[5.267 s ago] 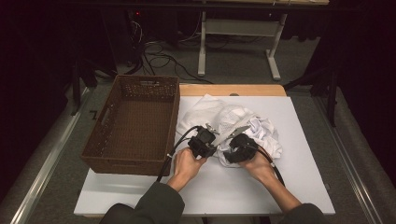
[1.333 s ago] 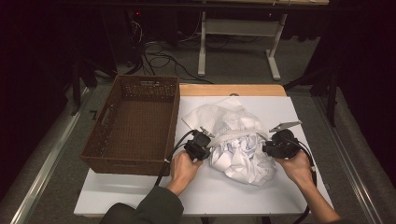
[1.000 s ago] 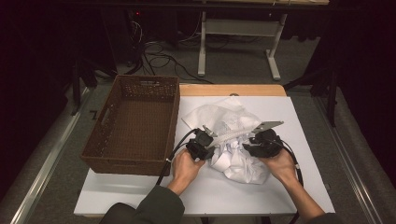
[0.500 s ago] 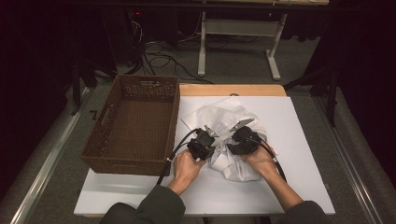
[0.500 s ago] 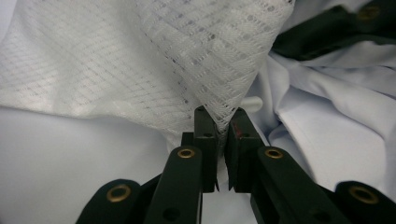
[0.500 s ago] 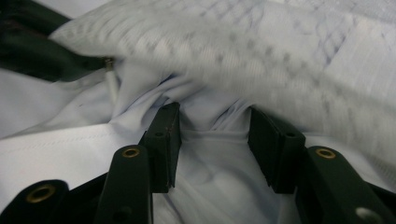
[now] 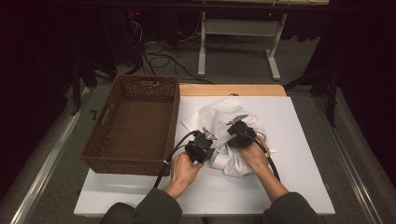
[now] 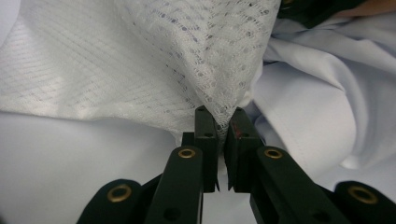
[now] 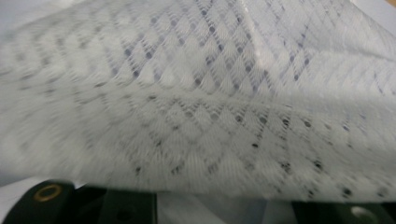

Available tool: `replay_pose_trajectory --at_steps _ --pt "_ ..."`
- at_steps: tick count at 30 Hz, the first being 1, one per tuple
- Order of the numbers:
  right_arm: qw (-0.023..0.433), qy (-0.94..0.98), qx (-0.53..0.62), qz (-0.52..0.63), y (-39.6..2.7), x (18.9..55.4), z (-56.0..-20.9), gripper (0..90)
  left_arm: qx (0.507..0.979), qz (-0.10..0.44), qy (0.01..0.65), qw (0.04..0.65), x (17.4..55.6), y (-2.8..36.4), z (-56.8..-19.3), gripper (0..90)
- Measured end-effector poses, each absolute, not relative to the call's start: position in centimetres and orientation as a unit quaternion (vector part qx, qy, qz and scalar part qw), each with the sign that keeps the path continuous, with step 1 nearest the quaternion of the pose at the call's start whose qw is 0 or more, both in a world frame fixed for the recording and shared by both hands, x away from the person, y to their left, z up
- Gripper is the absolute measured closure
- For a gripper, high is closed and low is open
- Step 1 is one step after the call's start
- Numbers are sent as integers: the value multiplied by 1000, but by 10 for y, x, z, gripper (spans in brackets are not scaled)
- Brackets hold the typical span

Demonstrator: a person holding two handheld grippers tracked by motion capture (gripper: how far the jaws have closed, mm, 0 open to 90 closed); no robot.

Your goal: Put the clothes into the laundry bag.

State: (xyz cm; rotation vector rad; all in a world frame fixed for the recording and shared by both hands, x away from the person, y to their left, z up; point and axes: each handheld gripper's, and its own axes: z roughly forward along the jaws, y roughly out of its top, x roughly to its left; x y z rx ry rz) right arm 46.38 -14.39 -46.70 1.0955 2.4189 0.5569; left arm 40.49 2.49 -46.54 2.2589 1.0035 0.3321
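Note:
A white mesh bag (image 7: pixel 221 129) lies bunched with a white garment (image 7: pixel 232 164) on the white table top (image 7: pixel 303 140). My left gripper (image 7: pixel 213 137) sits at the bundle's left edge. Its jaws have just been closing and are shut on a pinch of the mesh (image 8: pixel 224 70), which fans up from the left gripper (image 8: pixel 219 114); the smooth garment (image 8: pixel 317 107) lies behind. My right gripper (image 7: pixel 229 134) rests on the bundle close beside the left one. The mesh (image 9: pixel 201 102) drapes over its jaws and hides the tips. Their bases stand wide apart.
A brown wicker basket (image 7: pixel 175 122) stands empty on the left of the table, close to my left hand. A wooden strip (image 7: pixel 233 89) borders the far edge. Cables and a desk frame lie on the floor beyond.
My right gripper has come in from the right and down onto the bundle, beside the left gripper. The cloth has bunched into a smaller heap. The left hand has stayed put.

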Motion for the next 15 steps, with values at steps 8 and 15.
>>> replay_pose_trajectory --at_steps 8,15 --pt "190 871 377 254 -162 439 -443 396 856 123 390 316 409 26 -468 844" --pt "191 888 343 240 -161 418 -440 385 857 121 386 321 408 27 -466 844"
